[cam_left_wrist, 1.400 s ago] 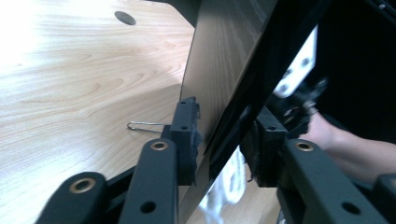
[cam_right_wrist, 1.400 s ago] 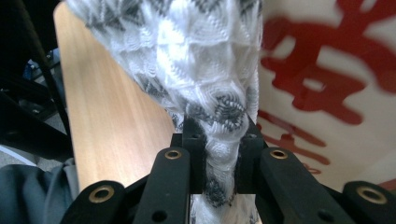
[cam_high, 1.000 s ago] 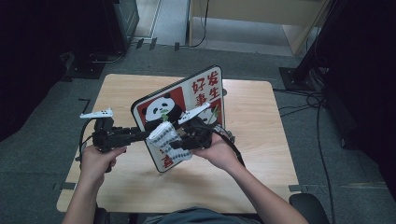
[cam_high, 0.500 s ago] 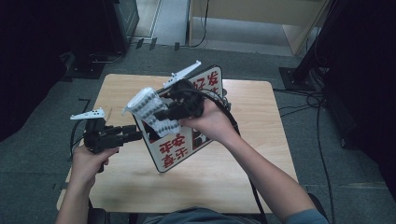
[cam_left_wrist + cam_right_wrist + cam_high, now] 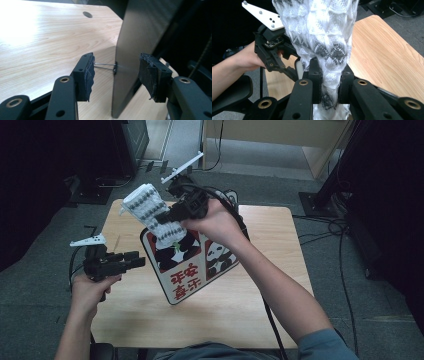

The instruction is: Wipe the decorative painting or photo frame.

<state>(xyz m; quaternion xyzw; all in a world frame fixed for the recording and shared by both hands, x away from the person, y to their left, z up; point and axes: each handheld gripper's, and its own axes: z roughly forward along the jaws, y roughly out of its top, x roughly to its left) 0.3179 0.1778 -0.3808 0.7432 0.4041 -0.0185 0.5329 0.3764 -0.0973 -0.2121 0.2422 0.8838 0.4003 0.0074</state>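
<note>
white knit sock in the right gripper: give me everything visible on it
The sock looks like white knit fabric with rows of grey diamond-like patterning. The right gripper is shut on it, jaws pinching it into a narrow waist; it bulges wider beyond them. In the high view it is held in the air above the panda board's far-left corner. Nothing else visibly touches it.

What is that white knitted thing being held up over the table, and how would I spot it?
Start at the wooden table, then find the panda board on it. Above the board's far end, the right gripper is shut on a sock lifted in the air. It is the one soft item: white knit with grey zigzag bands.
</note>
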